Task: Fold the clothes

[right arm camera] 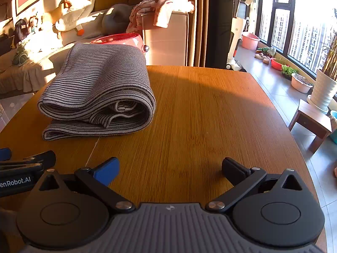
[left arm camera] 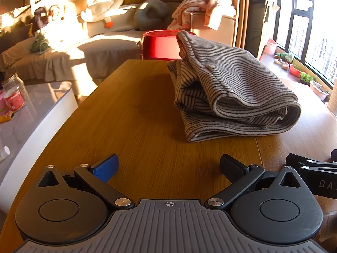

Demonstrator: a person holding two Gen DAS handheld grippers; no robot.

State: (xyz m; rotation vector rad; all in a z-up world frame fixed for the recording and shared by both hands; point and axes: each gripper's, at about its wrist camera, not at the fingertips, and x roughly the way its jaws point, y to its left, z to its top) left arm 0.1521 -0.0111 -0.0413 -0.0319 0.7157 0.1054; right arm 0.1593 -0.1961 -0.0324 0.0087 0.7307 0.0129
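1. On the wooden table point(left arm camera: 130, 109), toward its far half, lies the striped garment point(left arm camera: 229, 88), folded into a thick bundle of several layers with its rolled edge facing the cameras; it rests flat on the tabletop point(right arm camera: 200, 113) and appears in the right wrist view as the same bundle point(right arm camera: 99, 86) on the left side.
2. The left gripper point(left arm camera: 168, 168) sits low over the near edge of the table, its fingers spread wide apart with nothing between them; one pad is blue point(left arm camera: 106, 169), the other black point(left arm camera: 231, 168).
3. The right gripper point(right arm camera: 170, 170) is beside it at the same near edge, likewise spread wide and holding nothing, well apart from the garment.
4. Each gripper shows at the edge of the other's view: the right one's black arm point(left arm camera: 316, 166) at the right border, the left one's lettered arm point(right arm camera: 23, 168) at the left border.
5. Behind the table stands a red round container point(left arm camera: 160, 44), partly hidden by the garment.
6. Farther back is a sofa point(left arm camera: 101, 48) with a white plush toy point(left arm camera: 103, 2) and a grey cushion point(left arm camera: 150, 13).
7. A heap of pinkish cloth point(right arm camera: 160, 6) is draped over a pale box-like piece, possibly a cabinet; glare makes it hard to tell.
8. Along the window point(right arm camera: 305, 27) stand basins and a potted plant point(right arm camera: 324, 88).
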